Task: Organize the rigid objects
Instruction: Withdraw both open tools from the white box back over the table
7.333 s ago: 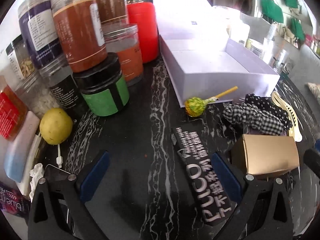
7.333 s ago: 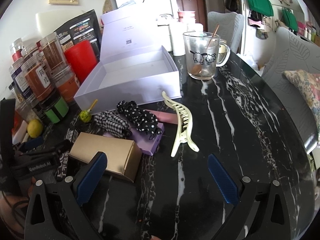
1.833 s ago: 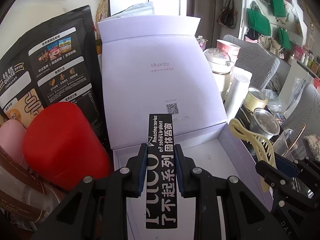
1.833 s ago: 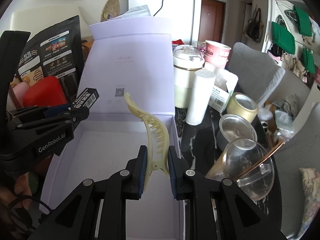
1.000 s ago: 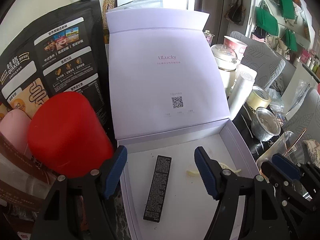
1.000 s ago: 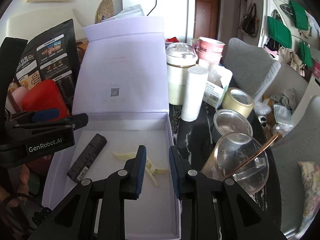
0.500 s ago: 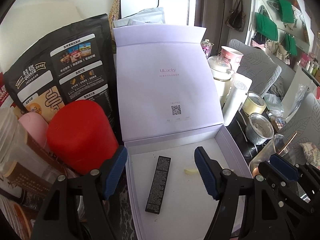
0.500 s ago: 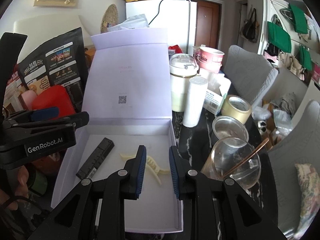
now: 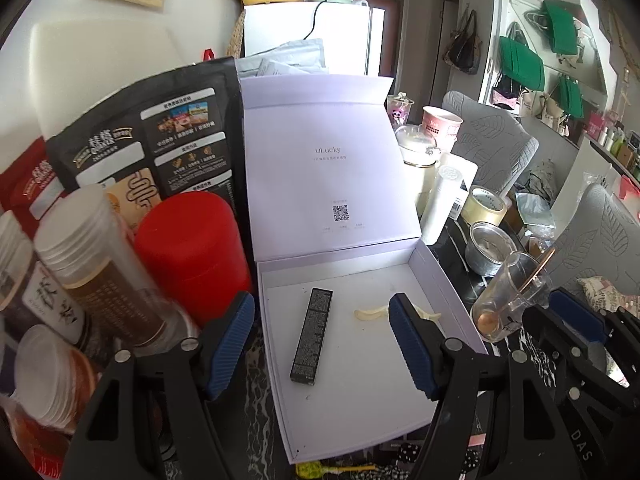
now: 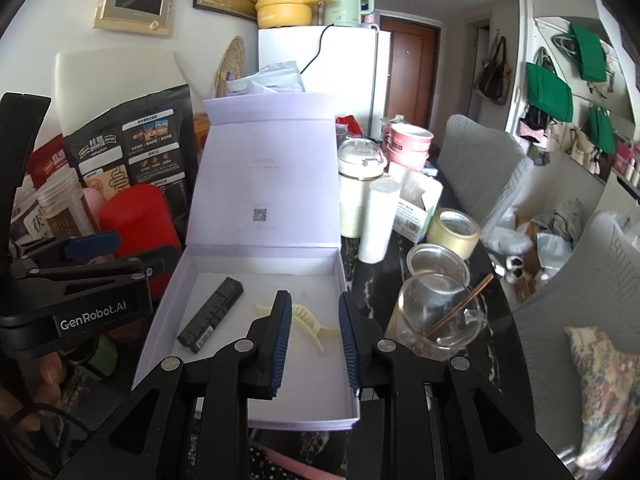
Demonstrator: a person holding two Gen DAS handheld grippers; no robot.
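Nearest, right gripper (image 10: 313, 334) jaws narrow but opening, nothing pressed between them; left gripper (image 9: 322, 342) jaws wide, empty. Past both, white box (image 10: 260, 400) open on the dark marble table (image 10: 492, 352), lid upright at 12 o'clock. Inside: black lipstick carton (image 9: 311, 335) lying flat at 9 o'clock side, cream hair claw (image 10: 308, 320) flat beside it, apart. Glass mug (image 10: 436, 320) at 3 o'clock of box; red canister (image 9: 192, 252) at 9 o'clock.
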